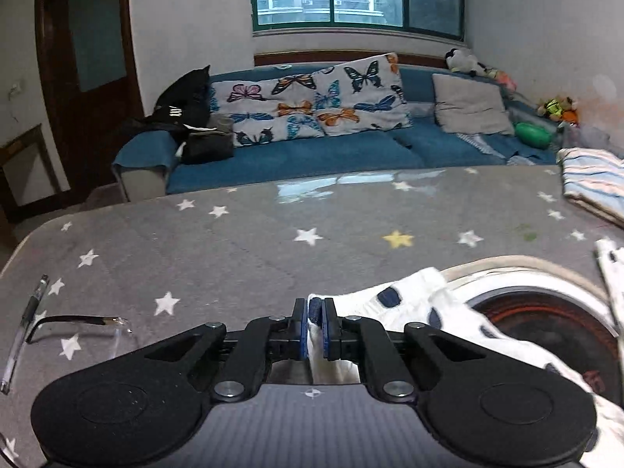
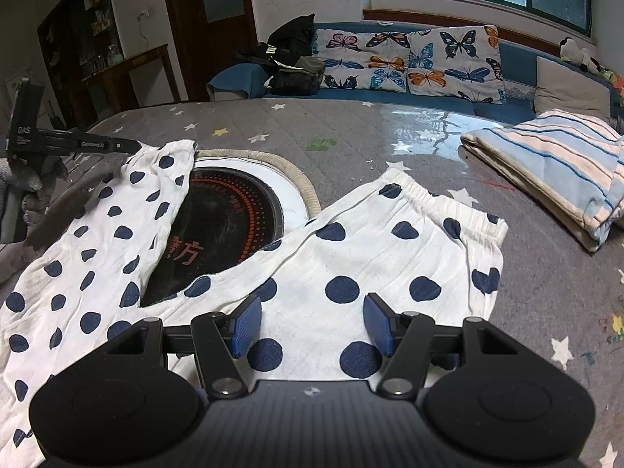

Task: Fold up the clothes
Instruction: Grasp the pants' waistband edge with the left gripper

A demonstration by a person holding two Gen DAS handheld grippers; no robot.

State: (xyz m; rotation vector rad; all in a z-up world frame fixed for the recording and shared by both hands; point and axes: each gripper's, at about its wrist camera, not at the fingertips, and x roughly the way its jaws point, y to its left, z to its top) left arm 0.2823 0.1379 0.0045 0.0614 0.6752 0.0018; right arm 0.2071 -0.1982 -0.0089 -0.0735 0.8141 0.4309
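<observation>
White trousers with dark blue dots [image 2: 351, 257] lie spread on the grey star-patterned table [image 2: 351, 132], waistband at the far right, one leg running to the left. My left gripper [image 1: 315, 327] is shut on the hem of that leg [image 1: 409, 300] and holds it lifted; it shows at the far left of the right wrist view [image 2: 128, 146]. My right gripper [image 2: 312, 325] is open, low over the seat of the trousers, blue pads [image 2: 245, 325] apart on either side of the cloth.
A round inset cooker with a dark glass top [image 2: 230, 218] sits in the table, partly under the trousers. A folded striped cloth [image 2: 557, 171] lies at the far right. Glasses [image 1: 89, 323] and a pen [image 1: 23, 327] lie left. A blue sofa [image 1: 312, 152] stands behind.
</observation>
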